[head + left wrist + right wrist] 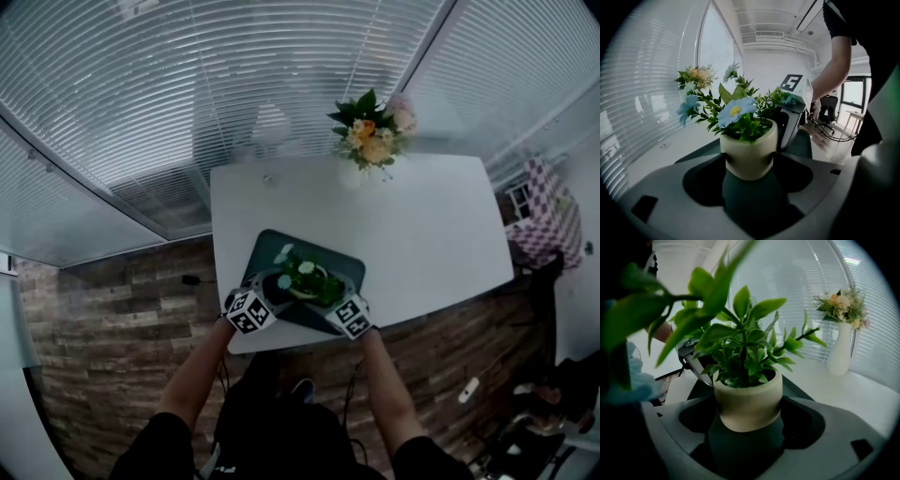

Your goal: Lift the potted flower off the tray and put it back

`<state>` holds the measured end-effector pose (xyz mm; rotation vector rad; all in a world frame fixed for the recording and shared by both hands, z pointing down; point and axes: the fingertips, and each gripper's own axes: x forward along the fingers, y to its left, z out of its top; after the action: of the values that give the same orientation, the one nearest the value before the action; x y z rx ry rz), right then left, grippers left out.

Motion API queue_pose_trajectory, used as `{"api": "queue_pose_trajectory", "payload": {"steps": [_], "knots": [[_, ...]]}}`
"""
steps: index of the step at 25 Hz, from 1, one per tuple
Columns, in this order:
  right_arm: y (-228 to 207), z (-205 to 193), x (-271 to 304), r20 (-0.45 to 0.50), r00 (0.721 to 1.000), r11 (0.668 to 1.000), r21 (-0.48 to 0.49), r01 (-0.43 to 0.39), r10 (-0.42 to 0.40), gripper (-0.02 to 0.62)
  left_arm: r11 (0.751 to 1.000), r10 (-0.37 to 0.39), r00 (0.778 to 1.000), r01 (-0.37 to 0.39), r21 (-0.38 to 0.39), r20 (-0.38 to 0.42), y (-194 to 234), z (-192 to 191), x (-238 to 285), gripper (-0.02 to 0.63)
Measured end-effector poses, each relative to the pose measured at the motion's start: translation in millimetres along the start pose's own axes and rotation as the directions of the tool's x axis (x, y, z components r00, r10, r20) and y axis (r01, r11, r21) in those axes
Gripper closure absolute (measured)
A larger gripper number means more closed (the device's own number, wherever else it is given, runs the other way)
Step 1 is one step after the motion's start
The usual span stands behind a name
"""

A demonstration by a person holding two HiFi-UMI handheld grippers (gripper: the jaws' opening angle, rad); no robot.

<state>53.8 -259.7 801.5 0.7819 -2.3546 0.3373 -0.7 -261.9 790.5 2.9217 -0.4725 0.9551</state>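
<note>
Left gripper (274,287) and right gripper (333,295) meet low in front, the fingers (661,187) of both clamped on the potted flower (307,278). It's over the dark tray (272,246) at the near edge of the counter (422,225). Hard to tell whether its base touches the tray; a bouquet (373,131) stands beyond.

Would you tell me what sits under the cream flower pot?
The dark tray lies under the pot. The left gripper and right gripper clamp it; whether its base touches is hidden.
</note>
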Motion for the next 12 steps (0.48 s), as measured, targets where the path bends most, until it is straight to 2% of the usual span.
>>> {"api": "queue_pose_trajectory", "payload": {"steps": [12], "knots": [[1.3, 0.3, 0.7, 0.002, 1.0, 1.0, -0.01, 0.022, -0.022, 0.187, 1.0, 0.012, 1.0, -0.012, 0.004, -0.012, -1.1, -0.5, -0.5, 0.311]]}}
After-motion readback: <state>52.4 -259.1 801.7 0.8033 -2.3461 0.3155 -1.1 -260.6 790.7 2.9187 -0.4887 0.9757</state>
